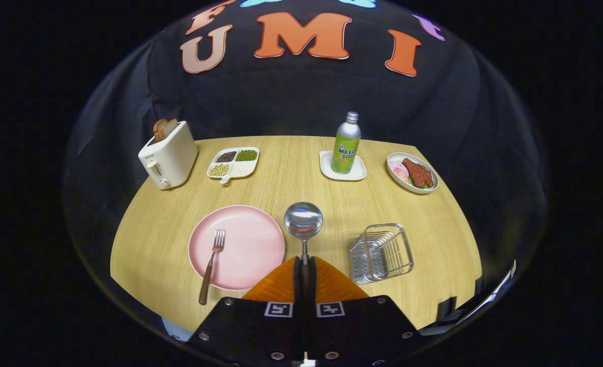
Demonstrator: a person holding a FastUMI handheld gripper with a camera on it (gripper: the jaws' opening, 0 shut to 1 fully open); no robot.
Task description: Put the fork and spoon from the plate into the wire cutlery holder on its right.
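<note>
Already carrying spoon, holder off at 2 o'clock

Clamped on the spoon point(304, 224) handle, gripper point(304, 265) fingers pressed together, bowl poking out ahead at 12 o'clock, long axis straight along the fingers. Wire cutlery holder point(381, 252) lying near at 2 o'clock, open top up. Fork point(212, 262) resting on the plate point(250, 239) at 10 o'clock, handle overhanging the near rim. Likely next: swing right, tip handle down into holder
</note>
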